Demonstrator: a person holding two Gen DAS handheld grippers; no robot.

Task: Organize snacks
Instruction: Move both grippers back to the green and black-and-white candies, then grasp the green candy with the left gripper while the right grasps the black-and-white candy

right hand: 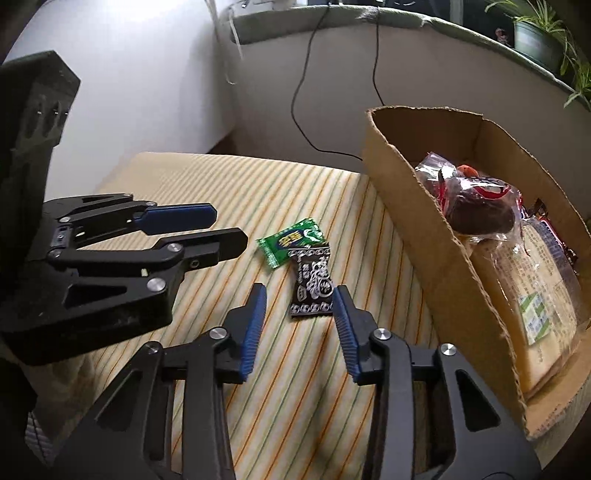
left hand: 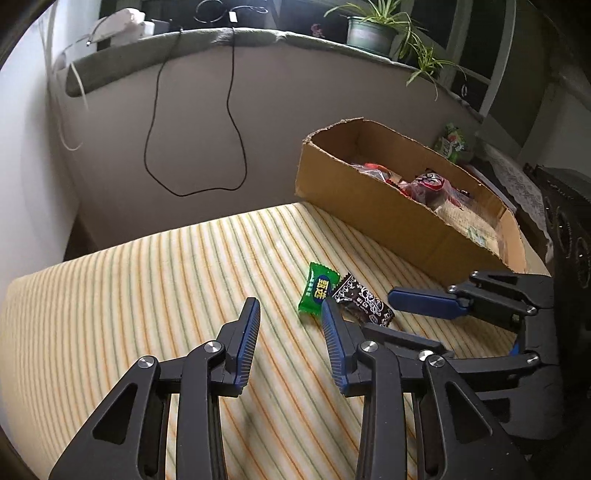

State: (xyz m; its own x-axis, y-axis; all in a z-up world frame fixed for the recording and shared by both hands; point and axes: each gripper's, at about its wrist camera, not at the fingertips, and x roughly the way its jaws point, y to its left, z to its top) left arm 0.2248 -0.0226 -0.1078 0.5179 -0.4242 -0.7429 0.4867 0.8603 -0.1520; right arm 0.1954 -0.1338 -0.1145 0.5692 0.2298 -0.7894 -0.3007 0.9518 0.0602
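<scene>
A green candy packet point(left hand: 318, 290) point(right hand: 290, 240) and a dark brown patterned packet point(left hand: 364, 303) point(right hand: 312, 284) lie side by side, touching, on the striped cloth. My left gripper point(left hand: 290, 309) is open and empty, just short and left of the green packet. My right gripper point(right hand: 300, 292) is open and empty, its jaws either side of the near end of the brown packet. It also shows in the left wrist view point(left hand: 428, 301). A cardboard box point(left hand: 373, 216) point(right hand: 410, 206) beyond holds several wrapped snacks.
The striped cloth point(left hand: 155, 295) point(right hand: 303, 376) covers the surface. A black cable point(left hand: 236, 147) hangs down the wall behind. Potted plants point(left hand: 373, 33) stand on the ledge above. A green bag point(left hand: 452, 142) and dark equipment point(left hand: 569, 221) lie right of the box.
</scene>
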